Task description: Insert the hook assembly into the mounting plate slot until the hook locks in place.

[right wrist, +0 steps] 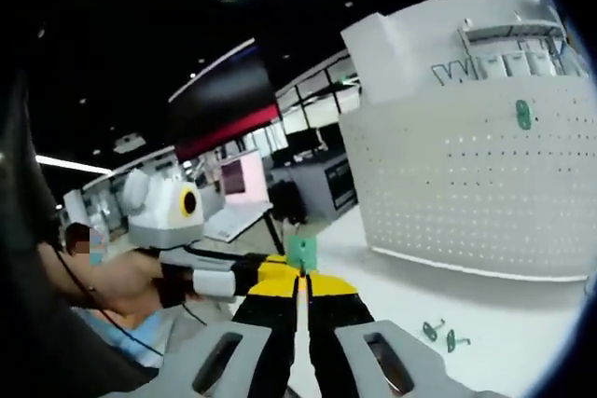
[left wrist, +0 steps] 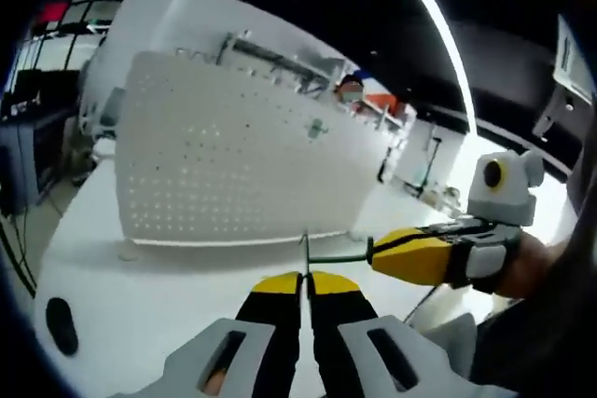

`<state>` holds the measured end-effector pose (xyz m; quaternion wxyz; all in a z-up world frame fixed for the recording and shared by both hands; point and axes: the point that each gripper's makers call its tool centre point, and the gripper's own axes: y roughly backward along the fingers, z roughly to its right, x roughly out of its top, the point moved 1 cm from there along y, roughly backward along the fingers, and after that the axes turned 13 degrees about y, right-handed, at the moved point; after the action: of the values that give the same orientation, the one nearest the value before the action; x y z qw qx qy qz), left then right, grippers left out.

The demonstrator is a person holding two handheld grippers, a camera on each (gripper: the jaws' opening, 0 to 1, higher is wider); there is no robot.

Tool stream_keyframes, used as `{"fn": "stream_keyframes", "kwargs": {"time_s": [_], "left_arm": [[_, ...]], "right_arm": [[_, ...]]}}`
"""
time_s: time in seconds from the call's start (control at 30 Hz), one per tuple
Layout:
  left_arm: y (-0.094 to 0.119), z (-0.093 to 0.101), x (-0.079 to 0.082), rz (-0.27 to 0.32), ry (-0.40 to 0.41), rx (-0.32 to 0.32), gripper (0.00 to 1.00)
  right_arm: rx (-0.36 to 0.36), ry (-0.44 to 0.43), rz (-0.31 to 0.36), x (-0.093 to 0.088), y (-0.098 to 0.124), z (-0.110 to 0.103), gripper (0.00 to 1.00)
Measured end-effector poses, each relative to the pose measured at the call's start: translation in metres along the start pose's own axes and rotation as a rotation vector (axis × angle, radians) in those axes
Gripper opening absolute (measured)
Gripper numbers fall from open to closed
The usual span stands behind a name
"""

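Closed on the thin green hook assembly from opposite ends, left gripper and right gripper hold it seemingly well short of the white perforated mounting plate, so insertion remains.

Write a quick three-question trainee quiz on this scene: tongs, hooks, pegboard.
1. True or false: the left tongs are open and hold nothing.
2. How many spare green hooks lie on the table in the right gripper view? A) none B) two C) five
3. Fill in: the white pegboard stands ____ on the table.

Key
1. False: they are shut on the hook assembly, and the right tongs grip it too.
2. B
3. upright
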<state>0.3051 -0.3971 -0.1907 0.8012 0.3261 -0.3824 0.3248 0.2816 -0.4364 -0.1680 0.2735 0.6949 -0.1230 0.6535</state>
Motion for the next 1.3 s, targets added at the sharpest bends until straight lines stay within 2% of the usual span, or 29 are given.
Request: {"fn": "stream_keyframes", "kwargs": {"time_s": [0.07, 0.17, 0.47, 0.6, 0.93, 1.03, 1.1, 1.3], "left_arm": [[0.001, 0.002, 0.002, 0.002, -0.016, -0.002, 0.02], [0.001, 0.002, 0.002, -0.01, -0.065, 0.008, 0.02], [0.001, 0.012, -0.001, -0.004, -0.094, -0.009, 0.02], [-0.001, 0.021, -0.002, 0.0, -0.106, -0.032, 0.02], [0.0, 0.039, 0.001, 0.033, -0.14, -0.075, 0.02], [0.001, 0.042, 0.003, 0.043, -0.139, -0.08, 0.02], [0.001, 0.043, 0.003, 0.042, -0.142, -0.083, 0.02], [0.002, 0.043, 0.003, 0.044, -0.157, -0.078, 0.02]], "right_arm": [[0.004, -0.041, 0.006, 0.001, 0.0, -0.002, 0.01], [0.006, -0.047, 0.006, 0.001, 0.002, -0.002, 0.03], [-0.029, -0.127, 0.019, 0.006, 0.008, 0.005, 0.1], [-0.032, -0.186, 0.044, 0.008, 0.009, 0.004, 0.09], [-0.049, -0.235, 0.074, 0.015, 0.009, 0.005, 0.07], [-0.062, -0.298, 0.096, 0.017, 0.009, 0.01, 0.05], [-0.04, -0.334, 0.112, 0.019, 0.009, 0.005, 0.03], [-0.06, -0.32, 0.112, 0.018, 0.008, 0.005, 0.02]]}}
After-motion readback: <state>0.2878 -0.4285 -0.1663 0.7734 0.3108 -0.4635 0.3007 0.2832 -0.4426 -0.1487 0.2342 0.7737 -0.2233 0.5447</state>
